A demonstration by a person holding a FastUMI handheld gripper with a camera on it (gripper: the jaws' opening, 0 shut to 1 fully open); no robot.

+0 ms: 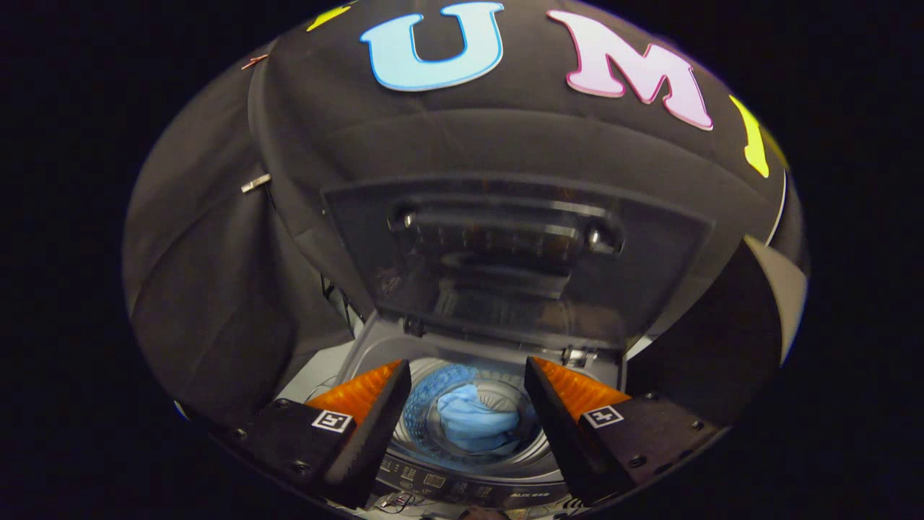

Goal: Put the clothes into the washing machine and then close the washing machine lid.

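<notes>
1. My gripper (468, 393) hangs above the washing machine (375, 339), tipped forward and down so I look along its two fingers into the open top.
2. The fingers (368, 419) stand wide apart with nothing between their pads; neither one touches cloth, tub or lid.
3. In the gap between the fingers, and below them, I see the drum (426, 404), its round metal rim curving from one finger to the other.
4. The clothes (473, 426), a crumpled blue bundle, lie inside the drum, down between and just beyond the fingertips, well clear of both.
5. The lid (516, 260) is up. It rises straight ahead of the fingers, beyond the drum, its dark see-through panel tilted back toward the black cloth wall (216, 274).
6. The lid's hinges sit at the rear edge of the opening, just past the fingertips.
7. Near the base of the fingers, on my side of the drum, runs the control panel (462, 487), a dark strip with small buttons.
8. I cannot see the hand that carries the gripper, so its grip I cannot tell.
</notes>
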